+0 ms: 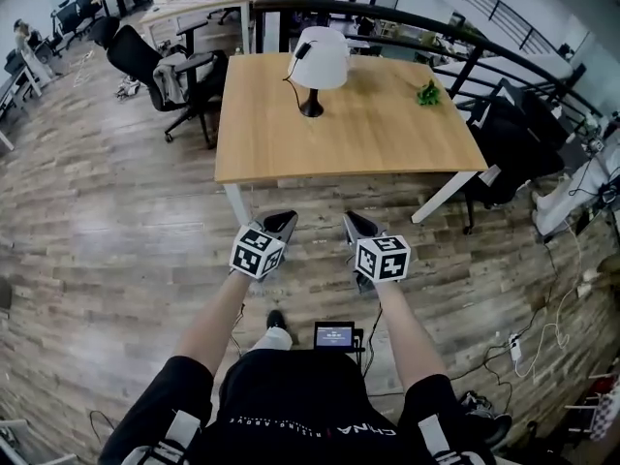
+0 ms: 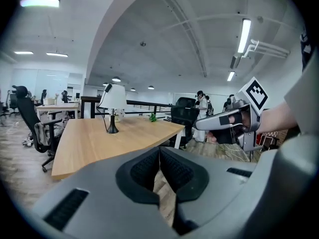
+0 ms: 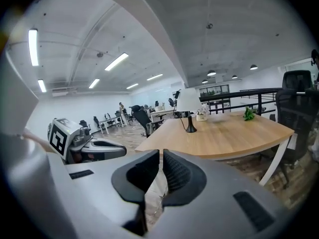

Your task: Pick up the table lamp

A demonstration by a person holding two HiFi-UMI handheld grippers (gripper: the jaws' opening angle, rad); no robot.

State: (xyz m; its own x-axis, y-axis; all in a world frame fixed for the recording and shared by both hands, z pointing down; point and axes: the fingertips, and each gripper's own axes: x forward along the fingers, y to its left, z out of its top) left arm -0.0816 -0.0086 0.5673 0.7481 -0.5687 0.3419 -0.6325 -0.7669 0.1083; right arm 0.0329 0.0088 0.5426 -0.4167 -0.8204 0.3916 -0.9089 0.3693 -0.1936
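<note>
A table lamp (image 1: 317, 66) with a white shade and a black stem and base stands upright toward the back of a wooden table (image 1: 291, 143); its dark cord hangs down at its left. The lamp (image 2: 112, 108) shows far ahead in the left gripper view, and the lamp (image 3: 188, 109) is just as distant in the right gripper view. My left gripper (image 1: 287, 220) and right gripper (image 1: 349, 220) hover side by side over the floor, just short of the table's near edge. Both are shut with nothing between the pads.
A small green plant (image 1: 428, 92) sits near the table's right edge. Black office chairs (image 1: 160, 71) stand left of the table, another chair (image 1: 509, 143) at its right. A curved black railing (image 1: 455, 37) runs behind. Cables and a power strip (image 1: 515, 347) lie on the floor.
</note>
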